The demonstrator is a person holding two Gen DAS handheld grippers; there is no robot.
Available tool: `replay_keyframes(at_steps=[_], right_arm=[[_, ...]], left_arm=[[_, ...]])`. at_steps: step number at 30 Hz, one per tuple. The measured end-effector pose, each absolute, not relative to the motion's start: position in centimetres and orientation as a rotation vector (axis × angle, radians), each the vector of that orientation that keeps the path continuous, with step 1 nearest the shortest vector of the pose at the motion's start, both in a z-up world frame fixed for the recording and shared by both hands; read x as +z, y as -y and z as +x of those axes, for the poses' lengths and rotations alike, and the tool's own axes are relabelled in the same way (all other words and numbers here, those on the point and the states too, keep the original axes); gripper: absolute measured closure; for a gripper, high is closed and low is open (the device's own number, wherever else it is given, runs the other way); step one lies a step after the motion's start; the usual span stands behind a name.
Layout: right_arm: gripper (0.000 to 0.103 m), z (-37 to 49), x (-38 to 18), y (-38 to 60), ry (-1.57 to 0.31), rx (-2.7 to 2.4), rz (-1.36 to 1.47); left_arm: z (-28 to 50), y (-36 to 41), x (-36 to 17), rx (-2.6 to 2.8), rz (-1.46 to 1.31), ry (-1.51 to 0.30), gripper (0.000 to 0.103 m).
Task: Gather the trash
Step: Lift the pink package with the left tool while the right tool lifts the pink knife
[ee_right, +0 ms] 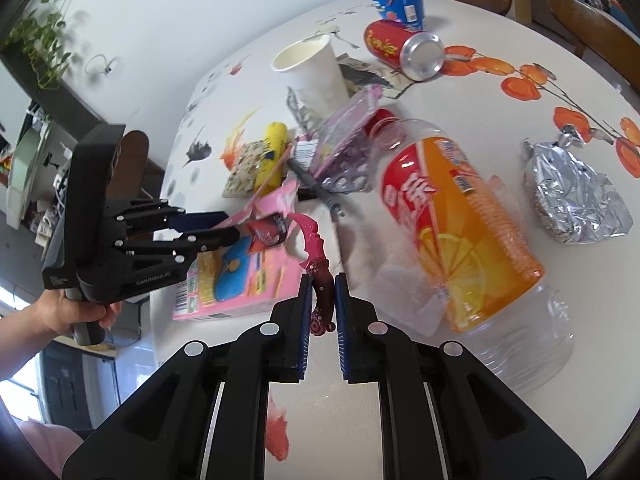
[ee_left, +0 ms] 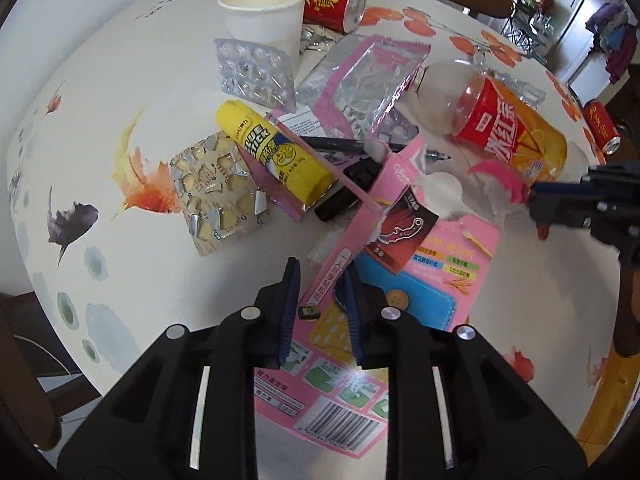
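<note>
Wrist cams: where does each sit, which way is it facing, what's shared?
Left wrist: sits behind the left claw, looking down across the table; its fingers pinch the pink box flap; the right claw enters at the right edge.
Right wrist: sits behind the right claw, shut on the pink toy knife; the left claw and hand show.
Shared: pink box, knife, orange bottle, white cup.

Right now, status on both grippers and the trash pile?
Right gripper shut on pink toy knife. Left gripper pinching the pink box flap. Big orange drink bottle lies close on the right; glue stick, blister packs uncollected.
</note>
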State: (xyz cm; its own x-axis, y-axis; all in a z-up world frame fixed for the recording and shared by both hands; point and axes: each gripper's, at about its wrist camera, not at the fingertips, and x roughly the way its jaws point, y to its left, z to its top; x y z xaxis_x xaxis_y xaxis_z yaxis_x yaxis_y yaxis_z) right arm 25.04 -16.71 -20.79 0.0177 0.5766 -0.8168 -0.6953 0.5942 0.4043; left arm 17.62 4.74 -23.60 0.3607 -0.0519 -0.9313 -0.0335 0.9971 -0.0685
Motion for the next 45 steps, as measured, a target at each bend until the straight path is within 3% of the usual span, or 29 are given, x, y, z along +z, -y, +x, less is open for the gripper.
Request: replay_keyframes(at_steps=[45], right_arm=[[0.091,17.5,-14.3,20.8,-1.158,1.051,0.081]], left_arm=[[8.4,-7.5,-14.0,-0.032,-0.148,-1.012,0.088]])
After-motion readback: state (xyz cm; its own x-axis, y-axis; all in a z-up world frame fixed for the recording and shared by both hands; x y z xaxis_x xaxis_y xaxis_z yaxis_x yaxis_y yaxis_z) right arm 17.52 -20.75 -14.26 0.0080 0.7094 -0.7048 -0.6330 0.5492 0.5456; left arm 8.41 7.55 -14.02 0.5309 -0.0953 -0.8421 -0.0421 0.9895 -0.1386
